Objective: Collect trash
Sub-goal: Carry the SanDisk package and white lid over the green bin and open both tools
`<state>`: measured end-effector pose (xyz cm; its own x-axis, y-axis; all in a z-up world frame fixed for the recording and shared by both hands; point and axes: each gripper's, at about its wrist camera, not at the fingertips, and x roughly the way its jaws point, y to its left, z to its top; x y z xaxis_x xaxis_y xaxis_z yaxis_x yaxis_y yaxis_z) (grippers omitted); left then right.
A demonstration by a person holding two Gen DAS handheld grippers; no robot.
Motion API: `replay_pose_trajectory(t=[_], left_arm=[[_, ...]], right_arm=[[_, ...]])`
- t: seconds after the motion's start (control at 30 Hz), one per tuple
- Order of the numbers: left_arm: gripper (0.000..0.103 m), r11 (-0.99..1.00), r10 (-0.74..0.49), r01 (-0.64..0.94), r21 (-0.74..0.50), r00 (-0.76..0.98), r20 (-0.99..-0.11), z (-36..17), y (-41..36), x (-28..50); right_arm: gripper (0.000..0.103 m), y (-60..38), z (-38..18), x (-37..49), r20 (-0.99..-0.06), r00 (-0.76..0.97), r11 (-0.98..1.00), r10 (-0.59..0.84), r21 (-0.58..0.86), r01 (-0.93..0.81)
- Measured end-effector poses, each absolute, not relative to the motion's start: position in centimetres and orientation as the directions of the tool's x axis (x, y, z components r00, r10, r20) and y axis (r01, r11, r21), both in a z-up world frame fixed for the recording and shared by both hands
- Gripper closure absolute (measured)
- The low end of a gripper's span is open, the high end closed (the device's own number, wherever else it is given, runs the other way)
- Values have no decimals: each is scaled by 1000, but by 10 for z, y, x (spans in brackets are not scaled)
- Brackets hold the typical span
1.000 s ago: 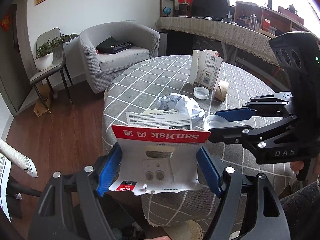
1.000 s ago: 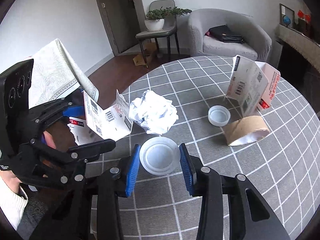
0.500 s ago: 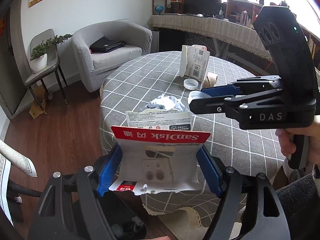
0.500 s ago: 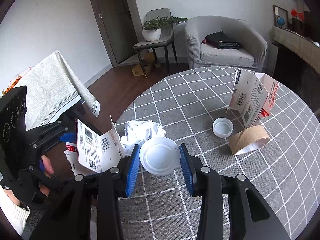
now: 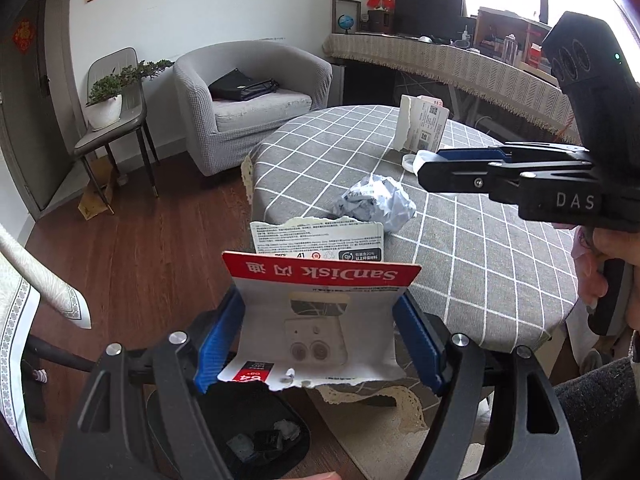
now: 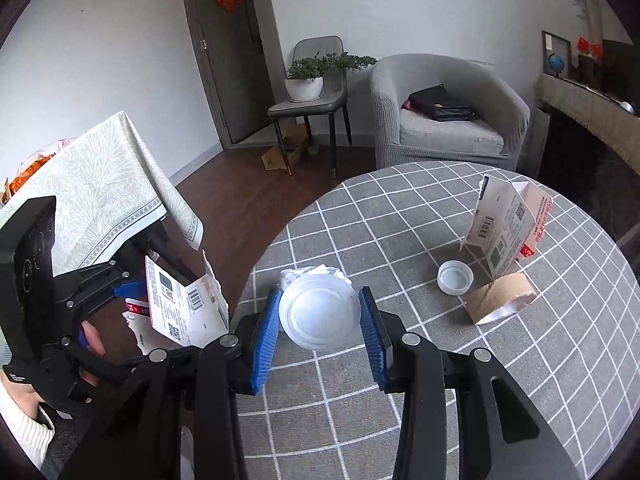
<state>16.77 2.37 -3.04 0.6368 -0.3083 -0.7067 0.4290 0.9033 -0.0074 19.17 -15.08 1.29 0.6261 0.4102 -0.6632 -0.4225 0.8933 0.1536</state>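
Note:
My left gripper (image 5: 320, 300) is shut on a torn red and white SanDisk card package (image 5: 320, 332), held off the table's near edge above a black bin (image 5: 256, 436) on the floor. My right gripper (image 6: 320, 296) is shut on a round white plastic lid (image 6: 320, 316), lifted above the grey checked table (image 6: 400, 220). A crumpled paper ball (image 5: 376, 204) lies near the table edge, mostly hidden behind the lid in the right wrist view. Farther back lie a small white cap (image 6: 455, 278), a cardboard tube (image 6: 500, 298) and a torn white box (image 6: 508, 228).
The bin holds some scraps. A second table with a pale patterned cloth (image 6: 100, 192) stands close on the left. A grey armchair (image 5: 256, 92) and a chair with a potted plant (image 5: 108, 104) stand beyond on the wooden floor.
The right gripper has lifted the lid off the table. The left gripper has drawn back from the table with the package, and the bin has come into view beneath it.

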Motion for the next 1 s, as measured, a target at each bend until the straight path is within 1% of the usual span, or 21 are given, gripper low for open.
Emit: replay_pose_trajectory(t=[0.17,0.37,0.6,0.8,1.0], left_arm=[[25,921,-265,390,7,640,-721,-36,48,156],[25,952,-183,305,28,640,-747,-50,81,148],[25,974,-132,228,12,605,-785,-70,119,142],[25,984,-92,180,11,552,-829,-98,149,136],[25,991,-63,137,3,479,-876,-131,176,138]], right_arm=[[63,-123,9,181,-664,601,870,445,160,-467],[63,-95,4,170,-671,576,850,467,160,-502],[63,-54,-12,166,-698,527,823,484,160,-545],[63,-20,-21,163,-715,475,791,513,180,-584],[63,13,-37,168,-748,424,773,511,184,-607]])
